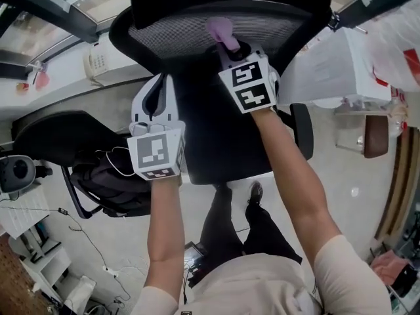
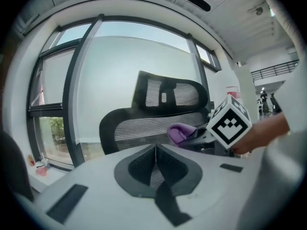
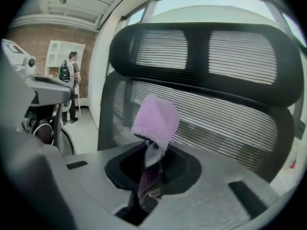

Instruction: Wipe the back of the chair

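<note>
Cloth pinched in right tool, close to chair back mesh; left tool closed, empty, alongside.

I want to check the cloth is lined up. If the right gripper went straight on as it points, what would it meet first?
Most likely the chair's mesh back, with the purple cloth in the right gripper touching it first; the gap is hard to judge.

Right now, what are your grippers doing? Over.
Right gripper shut on purple cloth. Left gripper shut, empty. Cloth up by chair back, contact unclear. Nothing between.
</note>
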The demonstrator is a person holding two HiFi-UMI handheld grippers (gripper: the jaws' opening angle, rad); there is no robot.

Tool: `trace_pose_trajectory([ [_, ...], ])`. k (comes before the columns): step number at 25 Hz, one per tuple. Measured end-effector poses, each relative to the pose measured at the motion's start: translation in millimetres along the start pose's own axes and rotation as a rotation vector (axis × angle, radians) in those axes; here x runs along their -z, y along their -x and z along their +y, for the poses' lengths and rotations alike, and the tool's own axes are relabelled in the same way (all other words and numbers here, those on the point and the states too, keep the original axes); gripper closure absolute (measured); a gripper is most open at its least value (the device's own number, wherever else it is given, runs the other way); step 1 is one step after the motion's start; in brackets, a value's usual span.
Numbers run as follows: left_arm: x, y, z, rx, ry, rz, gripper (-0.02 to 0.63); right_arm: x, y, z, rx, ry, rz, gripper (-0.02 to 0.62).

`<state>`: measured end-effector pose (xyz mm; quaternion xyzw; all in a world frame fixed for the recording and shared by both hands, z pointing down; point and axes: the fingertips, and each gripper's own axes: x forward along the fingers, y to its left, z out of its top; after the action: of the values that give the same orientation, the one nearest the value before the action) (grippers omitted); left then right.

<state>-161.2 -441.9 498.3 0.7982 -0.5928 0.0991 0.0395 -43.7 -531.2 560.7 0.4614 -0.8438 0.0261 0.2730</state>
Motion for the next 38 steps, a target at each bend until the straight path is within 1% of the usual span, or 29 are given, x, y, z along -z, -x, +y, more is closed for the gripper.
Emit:
trace_pose_trajectory([
  [5,12,34,59,-0.083,0.018,0.017,0.598,-41,-31,107,-0.176,0.084,-0.026,0.538],
  [8,18,50,81,-0.122,0.030,0.027,0.598,-51,-40,146,-0.230,0.126,-0.027,0.539],
  [12,21,56,91,-0.134,0.031,0.021,0.598,-51,-43,151,-0.222,0.124,-0.032,0.540],
  [16,22,50,82,-0.109,0.030,0.014,0.598,-50,-39,137,-0.201,0.119,-0.038,0.540],
  [19,19,38,62,-0.070,0.018,0.011,0.598,-46,-34,112,-0.168,0.101,-0.042,0.540],
  [21,16,28,45,-0.040,0.011,0.009,0.598,-39,-29,83,-0.125,0.073,-0.043,0.540],
  [25,10,5,4,0.024,-0.002,0.006,0.598,-3,-12,-2,-0.014,-0.019,-0.006,0.538],
  [29,2,-17,-44,0.101,-0.017,0.001,0.598,38,15,-84,0.089,-0.068,0.042,0.535],
  [33,-3,-31,-83,0.154,-0.029,0.012,0.598,83,57,-159,0.248,-0.163,0.101,0.535],
  [35,-3,-36,-96,0.172,-0.032,0.018,0.598,100,74,-187,0.310,-0.204,0.121,0.536],
  [38,-3,-41,-109,0.194,-0.036,0.010,0.598,109,84,-203,0.337,-0.217,0.131,0.538],
])
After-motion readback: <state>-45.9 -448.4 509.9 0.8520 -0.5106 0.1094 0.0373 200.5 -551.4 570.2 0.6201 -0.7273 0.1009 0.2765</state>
